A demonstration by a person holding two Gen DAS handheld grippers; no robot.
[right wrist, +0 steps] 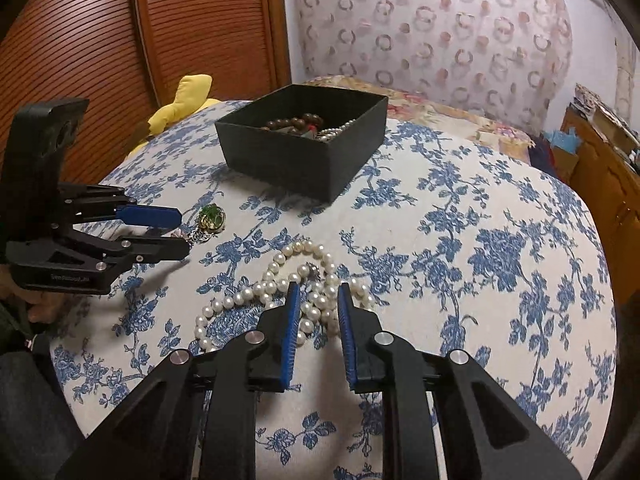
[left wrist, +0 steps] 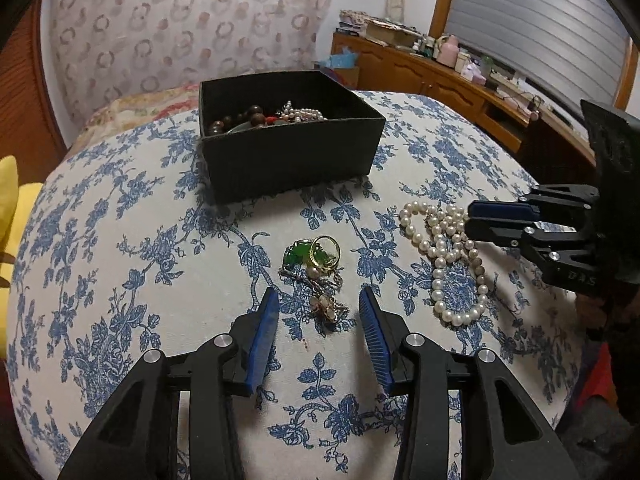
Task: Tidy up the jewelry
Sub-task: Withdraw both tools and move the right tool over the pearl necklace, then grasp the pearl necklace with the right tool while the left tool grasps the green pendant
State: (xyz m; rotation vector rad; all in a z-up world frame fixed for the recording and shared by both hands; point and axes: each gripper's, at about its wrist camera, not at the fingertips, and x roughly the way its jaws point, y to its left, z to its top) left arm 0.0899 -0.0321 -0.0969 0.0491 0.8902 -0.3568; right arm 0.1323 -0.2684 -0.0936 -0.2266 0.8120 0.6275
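A black box (left wrist: 288, 156) holding wooden beads and pearls stands on the blue-floral cloth; it also shows in the right wrist view (right wrist: 296, 160). A tangle of green pendant, gold ring and chain (left wrist: 318, 268) lies just ahead of my open left gripper (left wrist: 318, 300), its near end between the fingertips. A white pearl necklace (left wrist: 444, 256) lies to the right. My right gripper (right wrist: 318, 292) is open, fingers straddling the pearl necklace (right wrist: 276, 280). The left gripper (right wrist: 180, 232) appears at the left of the right wrist view, beside the green pendant (right wrist: 212, 218).
A yellow cushion (right wrist: 188, 96) lies beyond the table's left edge. A wooden sideboard (left wrist: 440, 76) with clutter stands at the right. A patterned headboard (left wrist: 180, 28) and floral bedding are behind the box.
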